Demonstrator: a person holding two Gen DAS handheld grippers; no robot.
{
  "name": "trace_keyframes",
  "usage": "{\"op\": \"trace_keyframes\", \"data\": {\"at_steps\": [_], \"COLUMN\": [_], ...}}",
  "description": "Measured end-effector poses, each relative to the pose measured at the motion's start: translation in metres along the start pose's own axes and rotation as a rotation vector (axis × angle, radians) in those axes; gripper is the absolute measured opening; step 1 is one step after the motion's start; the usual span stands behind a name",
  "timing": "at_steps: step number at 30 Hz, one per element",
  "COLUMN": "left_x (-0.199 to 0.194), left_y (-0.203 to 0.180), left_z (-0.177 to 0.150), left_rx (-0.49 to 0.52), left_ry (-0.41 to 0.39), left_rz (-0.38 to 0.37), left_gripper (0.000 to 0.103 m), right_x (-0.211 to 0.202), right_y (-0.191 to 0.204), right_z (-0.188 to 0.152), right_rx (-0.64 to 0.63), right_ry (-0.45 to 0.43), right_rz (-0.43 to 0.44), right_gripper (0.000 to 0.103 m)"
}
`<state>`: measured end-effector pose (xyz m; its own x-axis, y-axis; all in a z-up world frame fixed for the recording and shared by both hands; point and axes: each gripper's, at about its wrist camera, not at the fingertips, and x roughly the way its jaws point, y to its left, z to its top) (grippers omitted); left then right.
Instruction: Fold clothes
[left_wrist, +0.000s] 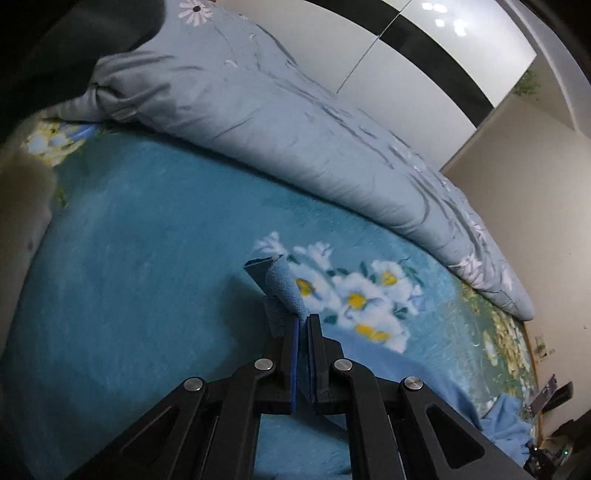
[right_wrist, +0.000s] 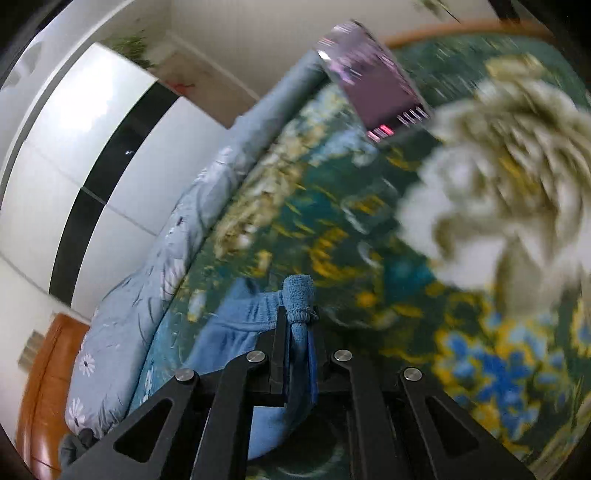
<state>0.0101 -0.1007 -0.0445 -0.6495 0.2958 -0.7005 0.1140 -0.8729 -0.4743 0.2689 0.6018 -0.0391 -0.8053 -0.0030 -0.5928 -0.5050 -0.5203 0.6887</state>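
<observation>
Both grippers pinch the blue garment (right_wrist: 236, 332): left gripper (left_wrist: 303, 322) clamps one edge at its tips, right gripper (right_wrist: 299, 314) the bunched hem, cloth trailing left.

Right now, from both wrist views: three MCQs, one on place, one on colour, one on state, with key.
1. Where does the rolled duvet lie?
A. along the bed's far edge, by the wardrobe
B. on the floor
C. under the tongs

2. What colour is the garment?
A. red
B. blue
C. white

3. What state are the right tongs in?
A. wide open
B. shut on the garment
C. out of view

Key: A, the duvet runs beside the white wardrobe; B, blue fleece shows in both views; B, the cloth is pinched between the fingers.
</observation>
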Motion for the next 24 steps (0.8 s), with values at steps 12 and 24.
{"op": "trace_keyframes", "data": {"at_steps": [12, 24], "left_x": [-0.055, -0.050], "left_y": [-0.007, 0.031], "left_z": [-0.068, -0.116], "left_rx": [-0.017, -0.318], "left_ry": [0.105, 0.162], "left_rz": [-0.036, -0.221], "left_gripper": [0.063, 0.063], "right_x": [-0.002, -0.018], "right_y": [0.000, -0.010], "right_z": [-0.012, -0.039], "right_rx": [-0.047, -0.006], "right_ry": [0.041, 0.059], "right_rz": [-0.033, 0.058], "right_gripper": [0.011, 0.041]}}
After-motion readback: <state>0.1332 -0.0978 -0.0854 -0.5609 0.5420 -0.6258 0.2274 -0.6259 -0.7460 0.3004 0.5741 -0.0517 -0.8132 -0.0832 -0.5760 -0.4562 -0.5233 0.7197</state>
